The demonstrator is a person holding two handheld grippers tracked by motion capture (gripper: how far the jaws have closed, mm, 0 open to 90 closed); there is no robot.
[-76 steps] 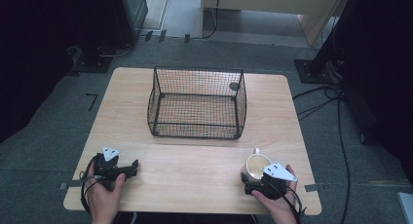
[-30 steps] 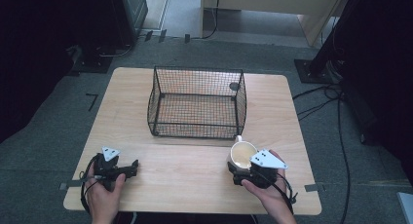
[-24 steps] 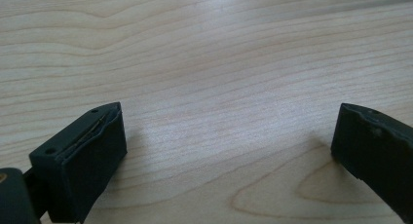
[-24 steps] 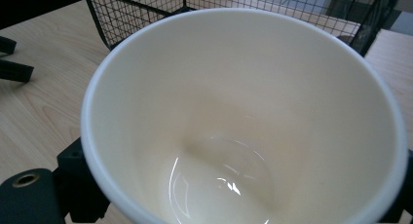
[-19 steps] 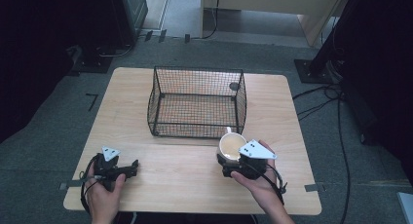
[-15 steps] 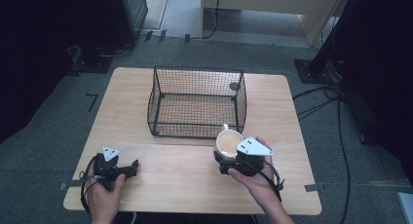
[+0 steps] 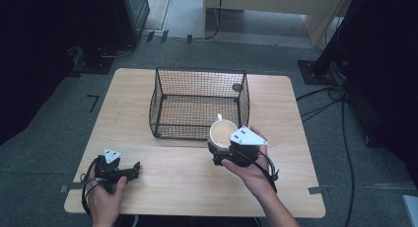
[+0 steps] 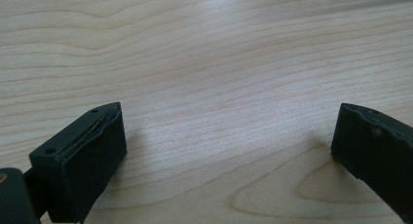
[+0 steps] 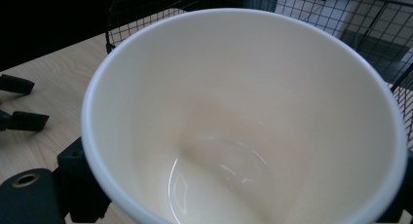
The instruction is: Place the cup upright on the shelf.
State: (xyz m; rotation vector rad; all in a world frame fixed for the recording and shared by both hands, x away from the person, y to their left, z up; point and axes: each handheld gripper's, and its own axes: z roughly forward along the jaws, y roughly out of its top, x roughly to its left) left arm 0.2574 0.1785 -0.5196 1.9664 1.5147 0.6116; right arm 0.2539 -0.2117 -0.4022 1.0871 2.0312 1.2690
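A cream mug (image 7: 223, 132) with an empty inside (image 9: 243, 121) is held in the air by my right gripper (image 7: 227, 149), shut on it. The mug hangs at the front right corner of the black wire basket (image 7: 199, 102), just above its rim. My left gripper (image 7: 129, 171) rests near the table's front left edge, open, its jaws wide apart over bare wood (image 8: 219, 112) with nothing between them. In the right gripper view, the left gripper's fingertips (image 9: 19, 102) show far off at the left.
The wooden table (image 7: 123, 113) has free room to the left and right of the basket. A small dark round object (image 7: 236, 87) sits at the basket's back right corner. Cables (image 7: 335, 98) and dark stands lie on the floor around the table.
My right gripper has lifted the mug from the table's front right and carried it left and forward to the basket's front right corner. The left gripper has stayed put.
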